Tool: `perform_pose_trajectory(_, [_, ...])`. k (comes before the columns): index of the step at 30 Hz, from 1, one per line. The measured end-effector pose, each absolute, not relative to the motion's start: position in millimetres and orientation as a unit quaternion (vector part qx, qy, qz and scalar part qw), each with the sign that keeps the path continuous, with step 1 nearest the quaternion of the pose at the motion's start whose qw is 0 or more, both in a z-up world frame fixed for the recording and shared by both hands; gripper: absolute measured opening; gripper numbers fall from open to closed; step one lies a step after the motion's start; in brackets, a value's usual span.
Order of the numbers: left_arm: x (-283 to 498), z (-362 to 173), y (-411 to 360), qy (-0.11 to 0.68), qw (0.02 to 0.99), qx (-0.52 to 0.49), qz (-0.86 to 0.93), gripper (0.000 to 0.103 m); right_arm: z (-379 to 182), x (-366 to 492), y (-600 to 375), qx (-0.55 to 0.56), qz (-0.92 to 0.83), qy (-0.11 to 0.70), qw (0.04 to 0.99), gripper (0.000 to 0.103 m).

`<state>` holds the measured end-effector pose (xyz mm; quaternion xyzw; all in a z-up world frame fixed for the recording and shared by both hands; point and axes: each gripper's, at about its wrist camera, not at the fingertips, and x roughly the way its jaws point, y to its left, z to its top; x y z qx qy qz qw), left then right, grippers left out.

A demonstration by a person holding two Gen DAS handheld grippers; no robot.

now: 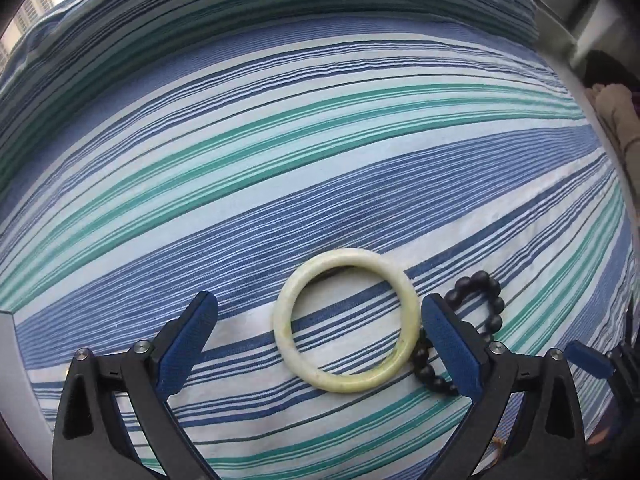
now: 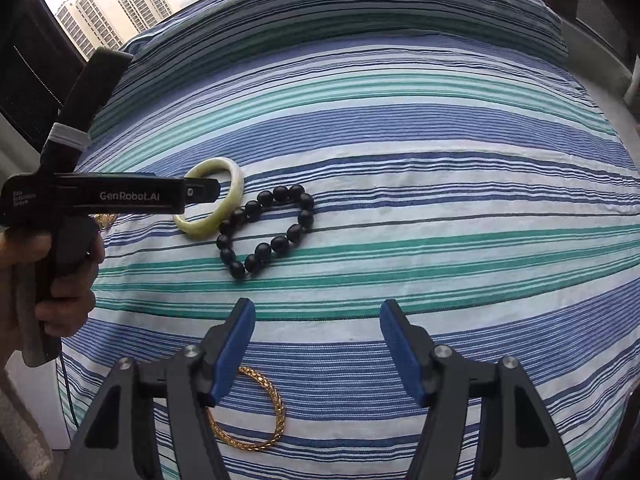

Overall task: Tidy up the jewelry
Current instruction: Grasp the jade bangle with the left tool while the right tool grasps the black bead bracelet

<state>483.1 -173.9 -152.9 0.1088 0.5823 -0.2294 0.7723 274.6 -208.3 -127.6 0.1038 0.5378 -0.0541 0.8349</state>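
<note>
Under my right gripper (image 2: pixel 316 346), its blue ribbed pads spread with nothing between them, a woven gold chain bangle (image 2: pixel 256 412) lies on the striped ribbed bedspread (image 2: pixel 440 208). Beyond, round matte black beads form a bracelet (image 2: pixel 266 230) touching a smooth pale jade bangle (image 1: pixel 347 320), which my left gripper (image 1: pixel 318 328) straddles, jaws wide, not gripping.
</note>
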Motion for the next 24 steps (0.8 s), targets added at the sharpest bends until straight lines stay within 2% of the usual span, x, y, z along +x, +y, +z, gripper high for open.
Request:
perform_pose_trajectory(3, [490, -164, -178, 0.6, 0.766, 0.106, -0.207, 0.103, -126, 268, -213, 0.104, -0.06, 0.535, 0.836, 0.066])
perform_pose_trajectory(12, [478, -161, -119, 0.608, 0.772, 0.022, -0.186, 0.1, -114, 267, -207, 0.095, -0.037, 0.526, 0.844, 0.066])
perform_pose_trajectory(14, [474, -163, -106, 0.61, 0.772, 0.004, -0.177, 0.096, -114, 271, -205, 0.09, -0.031, 0.525, 0.846, 0.066])
perform_pose_trajectory(15, [474, -162, -100, 0.605, 0.778, 0.006, -0.17, 0.09, -113, 271, -207, 0.088, -0.031, 0.525, 0.846, 0.066])
perform_pose_trajectory(16, [471, -160, -95, 0.601, 0.782, 0.009, -0.165, 0.076, -114, 273, -208, 0.087, -0.034, 0.526, 0.846, 0.066])
perform_pose_trajectory(18, [473, -160, -91, 0.597, 0.788, 0.026, -0.147, 0.059, -118, 280, -217, 0.09, -0.036, 0.533, 0.841, 0.066])
perform_pose_trajectory(21, [471, -159, -98, 0.592, 0.791, 0.077, -0.135, 0.046, -118, 287, -222, 0.088, -0.037, 0.533, 0.84, 0.066])
perform_pose_trajectory(23, [469, -158, -101, 0.59, 0.792, 0.082, -0.137, 0.018, -117, 293, -222, 0.08, -0.032, 0.534, 0.841, 0.066])
perform_pose_trajectory(24, [468, -157, -103, 0.592, 0.79, 0.09, -0.134, 0.009, -116, 296, -220, 0.078, -0.028, 0.535, 0.841, 0.066])
